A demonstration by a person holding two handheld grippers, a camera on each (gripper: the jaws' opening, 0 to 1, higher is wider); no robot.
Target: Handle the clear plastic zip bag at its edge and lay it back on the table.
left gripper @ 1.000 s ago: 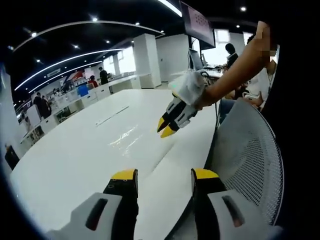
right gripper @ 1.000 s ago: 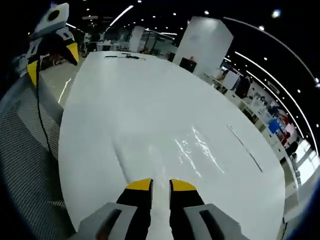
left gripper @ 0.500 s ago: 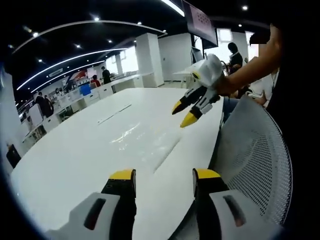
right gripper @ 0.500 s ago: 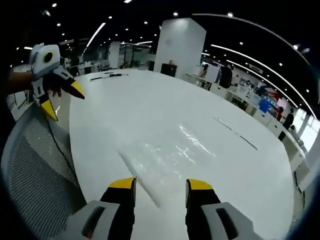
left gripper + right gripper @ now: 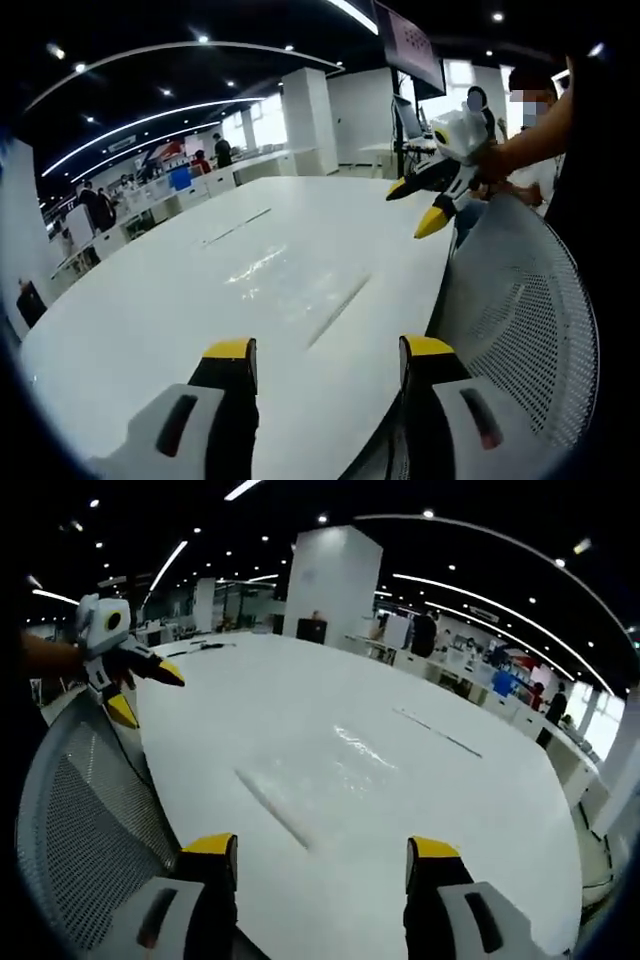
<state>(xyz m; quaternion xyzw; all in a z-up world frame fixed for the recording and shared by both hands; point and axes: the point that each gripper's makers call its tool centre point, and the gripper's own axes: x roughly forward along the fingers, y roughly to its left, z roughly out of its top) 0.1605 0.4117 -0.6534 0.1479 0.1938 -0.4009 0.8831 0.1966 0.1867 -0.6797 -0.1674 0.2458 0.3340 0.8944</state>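
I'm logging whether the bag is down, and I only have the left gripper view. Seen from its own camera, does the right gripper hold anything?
Observer: No. In the right gripper view the right gripper stands wide open, with nothing between its jaws.
Operator: Where is the bag from there?
Observer: The bag lies flat on the table, ahead of those jaws and apart from them.
Operator: And the left gripper from that side?
Observer: The left gripper is held near the table's edge by a mesh chair. Its jaws are apart and empty.
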